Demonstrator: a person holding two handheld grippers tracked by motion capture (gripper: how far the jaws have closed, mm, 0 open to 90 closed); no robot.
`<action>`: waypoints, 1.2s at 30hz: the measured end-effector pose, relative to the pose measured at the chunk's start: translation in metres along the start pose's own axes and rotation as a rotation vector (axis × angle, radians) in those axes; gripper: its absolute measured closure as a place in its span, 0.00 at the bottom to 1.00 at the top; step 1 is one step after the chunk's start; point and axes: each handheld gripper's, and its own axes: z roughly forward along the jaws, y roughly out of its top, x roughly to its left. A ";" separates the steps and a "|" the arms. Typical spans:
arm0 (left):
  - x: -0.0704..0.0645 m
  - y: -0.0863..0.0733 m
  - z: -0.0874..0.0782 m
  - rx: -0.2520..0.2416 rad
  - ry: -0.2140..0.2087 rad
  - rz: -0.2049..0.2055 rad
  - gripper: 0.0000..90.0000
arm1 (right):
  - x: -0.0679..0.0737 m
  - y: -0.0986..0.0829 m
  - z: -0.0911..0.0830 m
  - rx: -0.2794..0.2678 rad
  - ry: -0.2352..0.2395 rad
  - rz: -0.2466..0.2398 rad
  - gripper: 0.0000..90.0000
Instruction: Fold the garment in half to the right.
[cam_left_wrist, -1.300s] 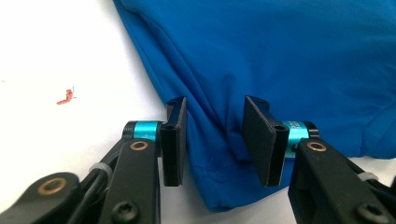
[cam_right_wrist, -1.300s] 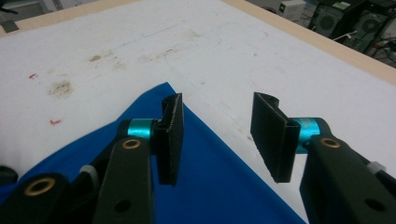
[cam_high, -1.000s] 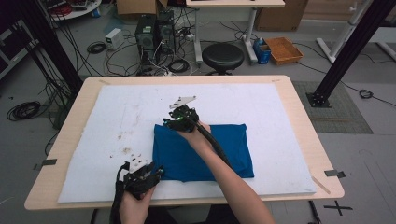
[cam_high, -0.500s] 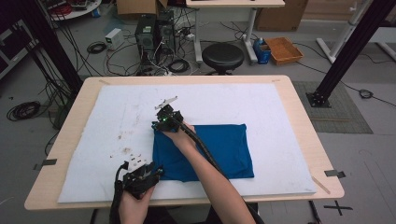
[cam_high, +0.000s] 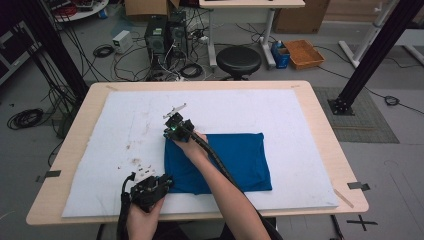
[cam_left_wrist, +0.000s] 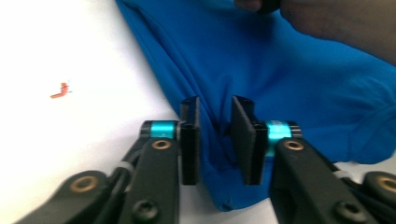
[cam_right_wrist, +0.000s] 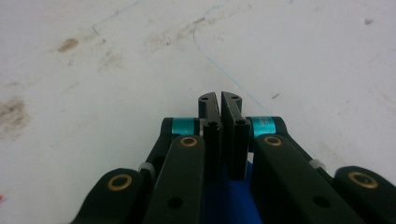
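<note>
Blue cloth on white mat. Right gripper at cloth's far-left corner, jaws pinching it. Left gripper at near-left corner, jaws parted astride fold.

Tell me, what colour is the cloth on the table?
The cloth is plain blue, clearest in the left gripper view.

Ahead of the right tongs the white sheet lies bare — open passage forward and to either side. Behind them the blue cloth and the person's forearm block the way. The left tongs have cloth ahead — bare sheet leftward.
</note>
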 end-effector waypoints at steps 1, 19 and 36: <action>0.000 0.000 0.000 -0.001 -0.006 -0.003 0.86 | 0.000 0.001 -0.003 -0.003 0.004 0.001 0.97; -0.012 0.017 -0.017 -0.083 -0.072 0.051 0.97 | -0.023 0.004 -0.078 -0.132 0.053 0.015 0.97; -0.027 0.021 -0.006 -0.059 0.024 0.090 0.65 | -0.040 -0.004 -0.107 -0.164 0.063 0.033 0.97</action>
